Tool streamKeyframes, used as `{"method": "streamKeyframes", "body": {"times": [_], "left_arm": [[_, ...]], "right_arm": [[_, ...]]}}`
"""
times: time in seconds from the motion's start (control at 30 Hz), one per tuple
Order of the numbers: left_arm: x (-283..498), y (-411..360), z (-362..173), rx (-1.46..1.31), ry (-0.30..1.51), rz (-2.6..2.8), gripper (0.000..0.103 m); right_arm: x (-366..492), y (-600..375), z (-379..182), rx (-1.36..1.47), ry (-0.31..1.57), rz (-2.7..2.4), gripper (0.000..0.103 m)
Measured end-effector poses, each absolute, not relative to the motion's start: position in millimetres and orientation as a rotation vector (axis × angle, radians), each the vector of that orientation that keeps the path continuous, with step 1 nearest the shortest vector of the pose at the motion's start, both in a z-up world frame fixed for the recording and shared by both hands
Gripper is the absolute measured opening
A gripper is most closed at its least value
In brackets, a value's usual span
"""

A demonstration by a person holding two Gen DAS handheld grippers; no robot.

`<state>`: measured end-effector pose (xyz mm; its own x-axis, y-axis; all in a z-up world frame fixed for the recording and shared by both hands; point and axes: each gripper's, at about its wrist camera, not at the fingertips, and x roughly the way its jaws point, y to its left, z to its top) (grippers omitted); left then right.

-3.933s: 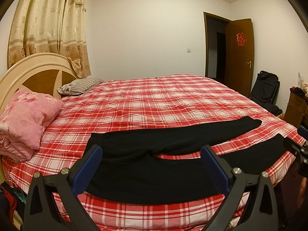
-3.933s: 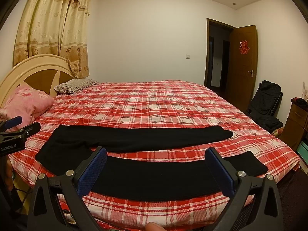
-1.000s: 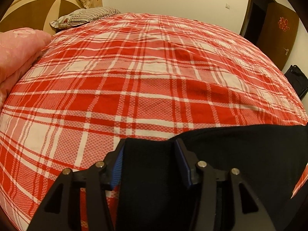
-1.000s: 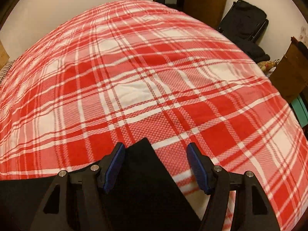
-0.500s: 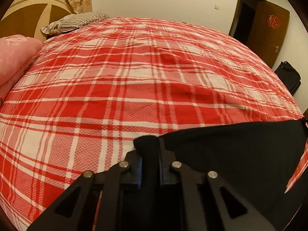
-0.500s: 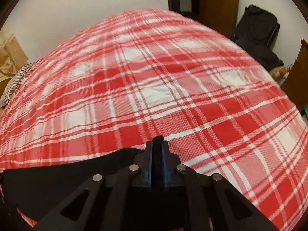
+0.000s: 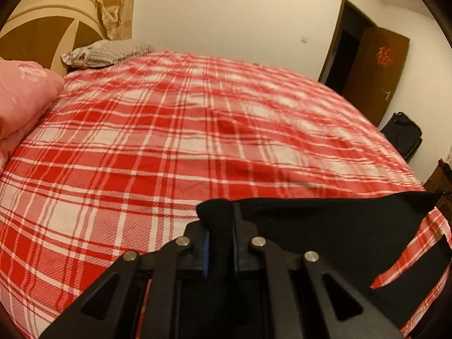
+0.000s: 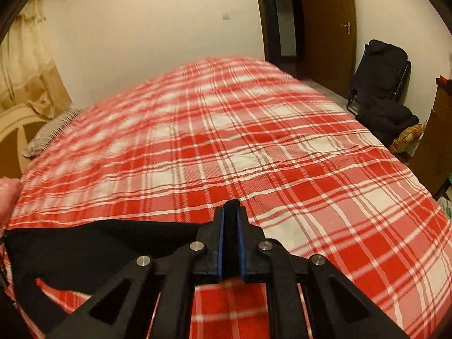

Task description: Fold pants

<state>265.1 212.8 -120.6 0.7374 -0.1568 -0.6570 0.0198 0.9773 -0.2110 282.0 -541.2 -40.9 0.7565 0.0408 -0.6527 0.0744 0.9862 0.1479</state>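
Black pants (image 7: 325, 226) stretch sideways between both clamped grippers, apparently taut.

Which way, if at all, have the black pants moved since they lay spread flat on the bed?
Yes. The pants have risen off the plaid bedspread: left gripper and right gripper each pinch one end, and bedspread shows beneath the cloth.

Warm, dim indoor light tints the white wall (image 7: 226, 14) yellowish. Fisheye bends every edge, corners fall black. The checked bed (image 8: 282, 155) smears with motion blur.
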Motion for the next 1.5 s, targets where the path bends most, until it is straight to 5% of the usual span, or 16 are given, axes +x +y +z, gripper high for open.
{"method": "streamKeyframes", "body": {"times": [0.7, 1.4, 1.47, 1.5], "left_arm": [[164.9, 226.6, -96.3, -0.191, 0.538, -0.242, 0.012], [96.8, 222.1, -160.5, -0.069, 0.598, -0.268, 0.02], [94.5, 224.2, -162.8, -0.063, 0.608, -0.271, 0.022], [92.5, 223.9, -163.4, -0.048, 0.613, -0.264, 0.027]], "right_arm": [[136.1, -591.3, -46.5, 0.306, 0.596, -0.026, 0.008], [69.1, -610.8, -85.9, 0.326, 0.683, -0.109, 0.008], [67.4, -616.2, -88.5, 0.363, 0.696, -0.111, 0.014], [66.0, -617.8, -87.6, 0.369, 0.703, -0.13, 0.028]]}}
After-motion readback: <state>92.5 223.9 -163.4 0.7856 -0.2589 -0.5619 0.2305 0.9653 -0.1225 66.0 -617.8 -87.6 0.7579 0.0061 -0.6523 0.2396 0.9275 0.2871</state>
